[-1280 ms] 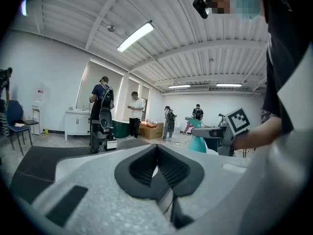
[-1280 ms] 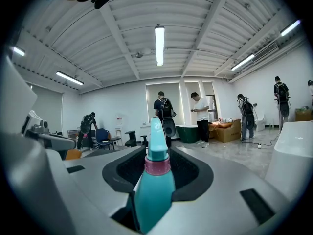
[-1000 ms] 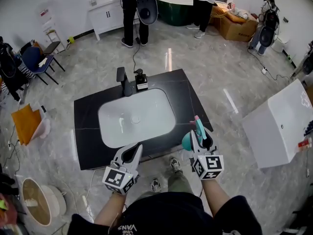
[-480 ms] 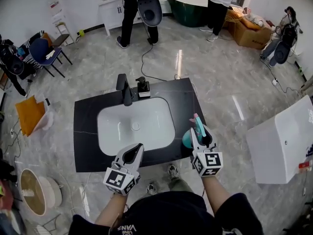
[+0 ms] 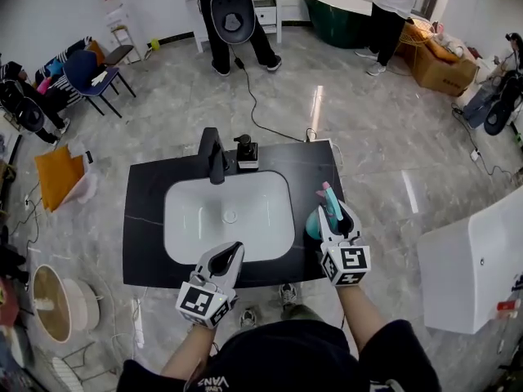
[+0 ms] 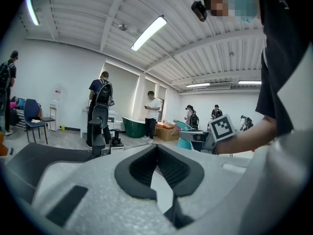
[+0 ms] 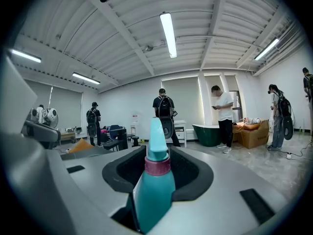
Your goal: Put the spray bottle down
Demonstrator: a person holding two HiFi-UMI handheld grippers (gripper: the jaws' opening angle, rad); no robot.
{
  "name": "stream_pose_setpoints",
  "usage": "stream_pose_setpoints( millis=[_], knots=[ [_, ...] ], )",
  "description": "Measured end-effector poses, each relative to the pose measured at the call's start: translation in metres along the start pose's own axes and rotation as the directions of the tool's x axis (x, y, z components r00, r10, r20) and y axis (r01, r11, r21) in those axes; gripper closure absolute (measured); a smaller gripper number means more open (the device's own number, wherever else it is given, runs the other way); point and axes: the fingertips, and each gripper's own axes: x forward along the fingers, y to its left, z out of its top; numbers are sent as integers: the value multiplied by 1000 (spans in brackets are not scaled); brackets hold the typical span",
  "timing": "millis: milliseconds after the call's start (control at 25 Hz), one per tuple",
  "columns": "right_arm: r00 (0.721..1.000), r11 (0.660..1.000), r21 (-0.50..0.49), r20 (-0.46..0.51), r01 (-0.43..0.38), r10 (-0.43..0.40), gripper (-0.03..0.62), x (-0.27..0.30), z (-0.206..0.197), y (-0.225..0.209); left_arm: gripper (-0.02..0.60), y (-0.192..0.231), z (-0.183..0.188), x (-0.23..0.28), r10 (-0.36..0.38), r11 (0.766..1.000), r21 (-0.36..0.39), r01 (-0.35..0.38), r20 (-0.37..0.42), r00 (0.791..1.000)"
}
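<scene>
Standing at the black vanity top (image 5: 147, 211), the person has the teal spray bottle (image 5: 314, 225) clamped between the right gripper's (image 5: 335, 209) jaws, over the counter's right edge beside the white basin (image 5: 212, 219). The left gripper (image 5: 234, 251) is closed on nothing, near the counter's front edge.

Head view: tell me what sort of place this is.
Probably a bathroom-fixture showroom or workshop, not a real bathroom: a black countertop with a white sink and faucet stands alone on an open floor, a dark green bathtub sits by the far wall, and a cable trails across the floor.
</scene>
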Motion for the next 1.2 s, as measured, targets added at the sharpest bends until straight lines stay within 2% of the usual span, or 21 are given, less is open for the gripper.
stream_pose_setpoints(
  millis=[560, 840, 1200],
  knots=[
    [994, 993, -47, 15, -108, 108, 439, 77, -10, -10, 571, 8, -10, 17, 109, 994, -14, -109, -9, 994],
    [993, 993, -36, 26, -116, 117, 441, 98, -11, -13, 571, 8, -12, 19, 145, 989, -17, -145, -18, 989],
    [992, 992, -32, 40, -118, 120, 441, 106, -16, -14, 571, 7, -12, 22, 146, 989, -12, -146, -23, 989]
  ],
)
